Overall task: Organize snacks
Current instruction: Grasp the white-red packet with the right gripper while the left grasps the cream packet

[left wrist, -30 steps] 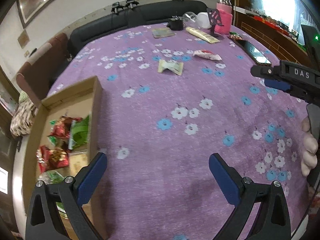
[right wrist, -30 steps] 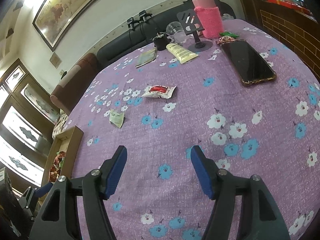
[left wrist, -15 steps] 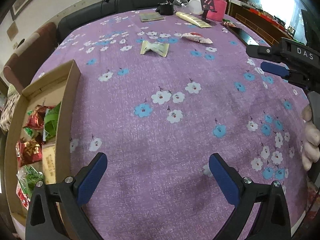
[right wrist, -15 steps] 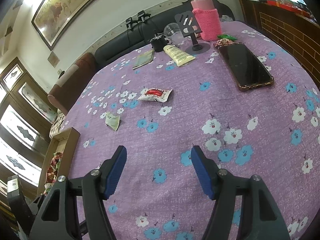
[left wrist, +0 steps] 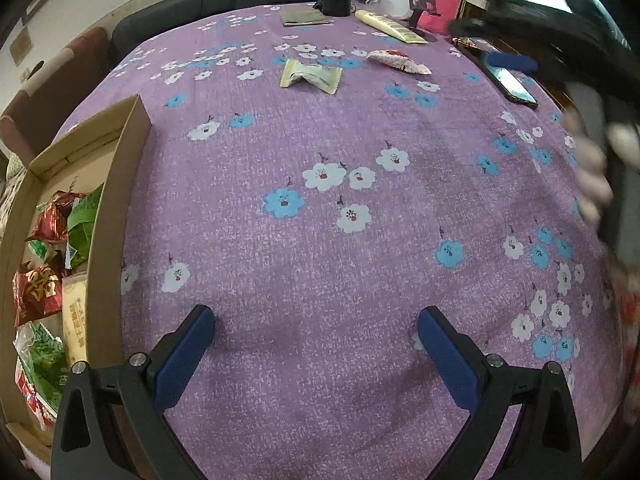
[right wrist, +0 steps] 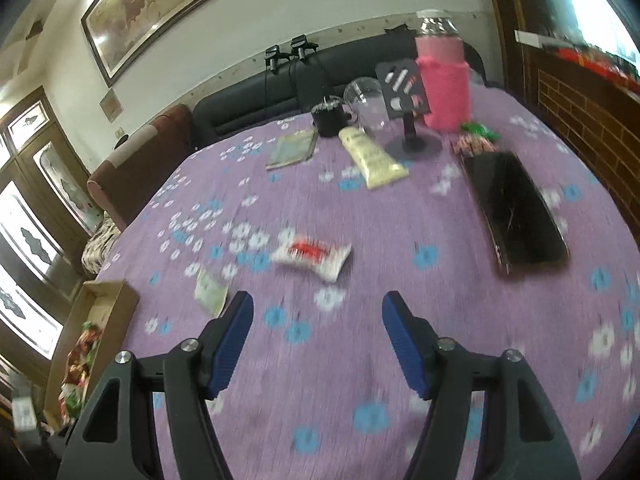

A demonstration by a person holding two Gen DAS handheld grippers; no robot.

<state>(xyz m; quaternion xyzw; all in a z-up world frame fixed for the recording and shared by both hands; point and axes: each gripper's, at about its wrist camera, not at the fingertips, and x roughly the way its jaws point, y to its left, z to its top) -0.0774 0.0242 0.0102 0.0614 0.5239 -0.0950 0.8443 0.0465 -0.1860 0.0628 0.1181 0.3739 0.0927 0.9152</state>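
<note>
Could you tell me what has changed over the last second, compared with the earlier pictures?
The right gripper has moved forward toward the white-and-red snack packet, which now lies just ahead of its open fingers; its view is motion-blurred. The left gripper shifted slightly over the tablecloth. Nothing was grasped or released. Both packets, including the pale green one, and the snack box stayed put.

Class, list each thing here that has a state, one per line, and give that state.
Left gripper: jaws open, empty.
Right gripper: jaws open, empty.
Cardboard box: open, holding snacks.
Green packet: loose on the cloth.
Red-and-white packet: loose on the cloth.
Phone: screen dark.
</note>
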